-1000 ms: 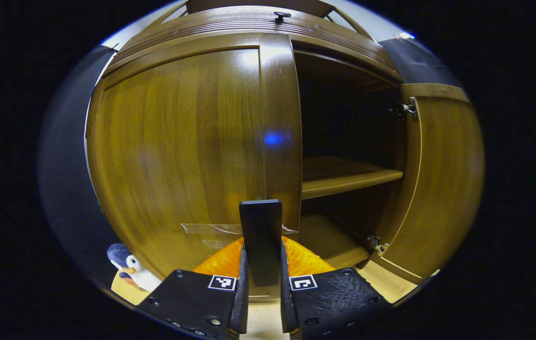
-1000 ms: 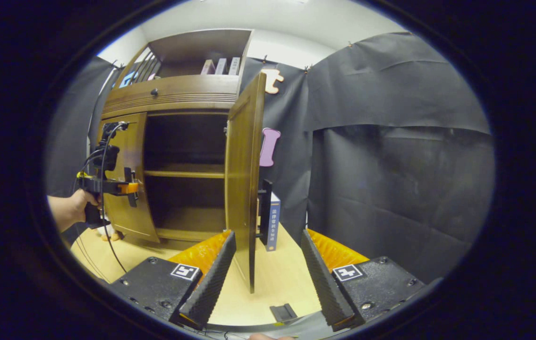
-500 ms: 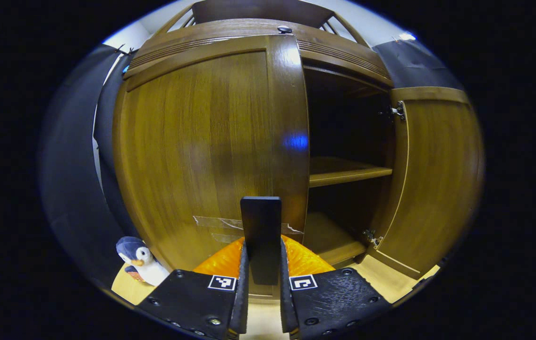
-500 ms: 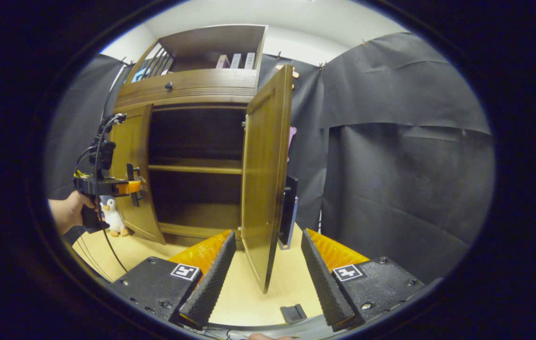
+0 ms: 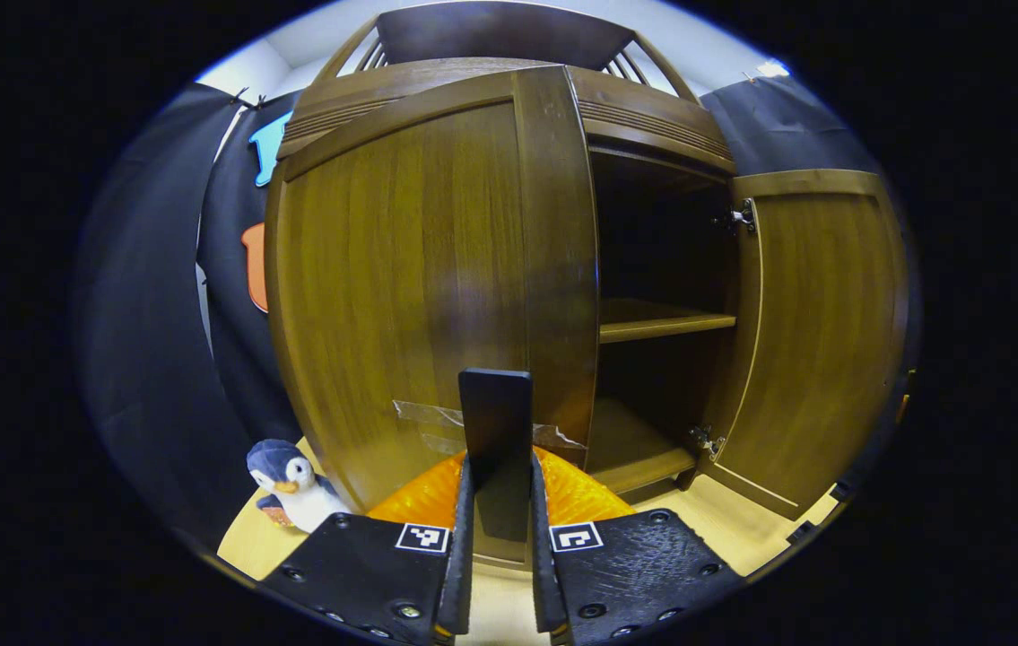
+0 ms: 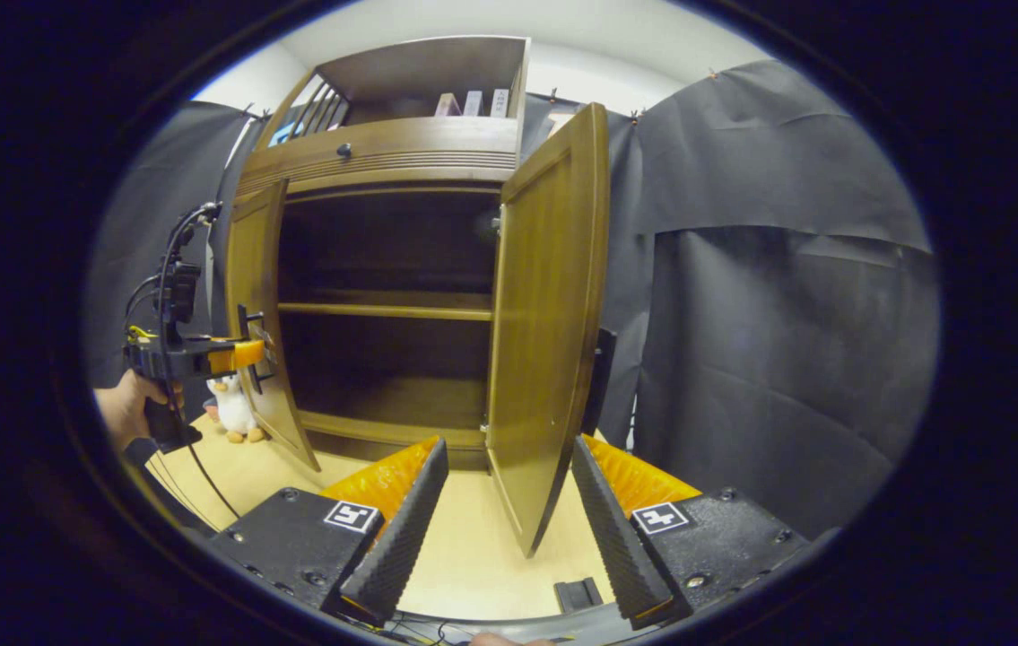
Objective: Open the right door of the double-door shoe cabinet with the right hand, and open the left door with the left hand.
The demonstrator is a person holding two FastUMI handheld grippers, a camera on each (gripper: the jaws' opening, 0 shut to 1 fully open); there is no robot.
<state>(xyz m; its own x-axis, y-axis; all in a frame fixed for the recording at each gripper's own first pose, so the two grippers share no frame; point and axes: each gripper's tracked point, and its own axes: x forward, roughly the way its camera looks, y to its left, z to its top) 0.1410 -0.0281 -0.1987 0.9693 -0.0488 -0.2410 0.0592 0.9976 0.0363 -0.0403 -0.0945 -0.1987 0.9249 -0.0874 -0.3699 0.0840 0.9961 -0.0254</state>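
The brown shoe cabinet [image 6: 383, 161] has both doors ajar. My left gripper [image 5: 498, 480] is shut on the black handle [image 5: 496, 417] of the left door [image 5: 419, 269], which is swung partly outward. In the right gripper view this gripper [image 6: 250, 352] grips that door [image 6: 256, 296], with a hand [image 6: 127, 408] holding it. My right gripper [image 6: 509, 449] is open. The right door [image 6: 549, 323] stands wide open, its lower edge between the spread fingers [image 6: 401, 520] and apart from both. Its black handle [image 6: 600, 381] shows behind the door.
A penguin plush [image 5: 293, 484] sits on the light wooden table [image 6: 464, 556] left of the cabinet. Inside, a shelf [image 5: 665, 323] crosses the dark interior. Books [image 6: 473, 103] stand in the top compartment. A small black piece [image 6: 578, 592] lies by my right fingers. Black cloth hangs on the right.
The left door has swung further outward with my left gripper on its handle. The right gripper has shifted, so the right door now shows more of its inner face.
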